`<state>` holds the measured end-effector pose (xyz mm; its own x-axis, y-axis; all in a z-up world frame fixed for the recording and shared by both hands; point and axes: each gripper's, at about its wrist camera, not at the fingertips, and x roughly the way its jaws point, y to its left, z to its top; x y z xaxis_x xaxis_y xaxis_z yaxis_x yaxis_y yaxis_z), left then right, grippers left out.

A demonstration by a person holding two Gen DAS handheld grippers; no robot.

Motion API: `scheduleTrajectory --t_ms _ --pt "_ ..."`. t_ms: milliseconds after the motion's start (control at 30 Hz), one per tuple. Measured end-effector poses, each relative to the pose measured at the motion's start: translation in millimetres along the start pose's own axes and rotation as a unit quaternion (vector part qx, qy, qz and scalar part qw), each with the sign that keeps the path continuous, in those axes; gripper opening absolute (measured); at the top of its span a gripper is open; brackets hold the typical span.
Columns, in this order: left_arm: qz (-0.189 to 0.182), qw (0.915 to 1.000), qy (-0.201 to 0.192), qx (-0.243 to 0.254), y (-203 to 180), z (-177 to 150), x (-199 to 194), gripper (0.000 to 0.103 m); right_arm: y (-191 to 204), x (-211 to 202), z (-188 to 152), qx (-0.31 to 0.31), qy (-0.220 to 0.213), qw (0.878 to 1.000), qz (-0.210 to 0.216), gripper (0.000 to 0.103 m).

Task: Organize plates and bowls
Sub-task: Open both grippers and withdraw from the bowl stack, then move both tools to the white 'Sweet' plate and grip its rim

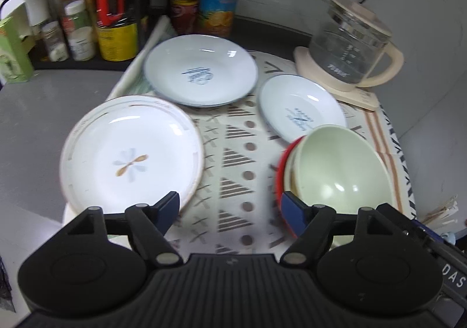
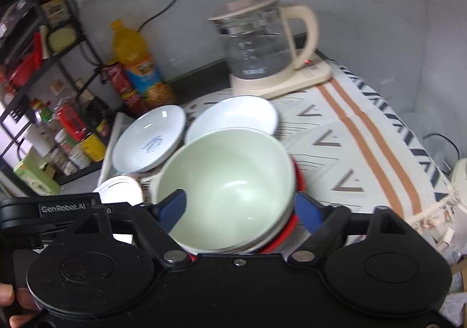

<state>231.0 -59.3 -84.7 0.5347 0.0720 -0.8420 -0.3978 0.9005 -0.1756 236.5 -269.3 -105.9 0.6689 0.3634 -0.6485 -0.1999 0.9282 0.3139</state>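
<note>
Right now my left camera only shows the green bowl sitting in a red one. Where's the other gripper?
Observer: The right gripper is at the green bowl, open, with one finger over the inside and the other outside, by the red bowl.
Operator: Is the kettle switched on?
Observer: I can't say for sure, but a small red light glows on the base beside the kettle.
Operator: Are the bottles on my left just standing on the counter?
Observer: A black rack stands there, with more things on its upper shelves.
</note>
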Motion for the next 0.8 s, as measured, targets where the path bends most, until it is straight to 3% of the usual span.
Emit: scheduleTrajectory --t_ms 167,367,800 --pt "0.024 0.9995 -0.005 -0.019 27 -6 -9 0.081 23 2 -4 -0.026 -0.001 1.0 0.015 0.096" --pt "0.046 0.9981 -0.01 -0.041 56 -7 -14 0.081 49 9 -9 -0.059 0.002 0.997 0.045 0.101" --pt "0.049 0.9969 -0.005 -0.062 111 5 -5 0.081 103 28 -19 -0.113 0.034 0.99 0.078 0.101"
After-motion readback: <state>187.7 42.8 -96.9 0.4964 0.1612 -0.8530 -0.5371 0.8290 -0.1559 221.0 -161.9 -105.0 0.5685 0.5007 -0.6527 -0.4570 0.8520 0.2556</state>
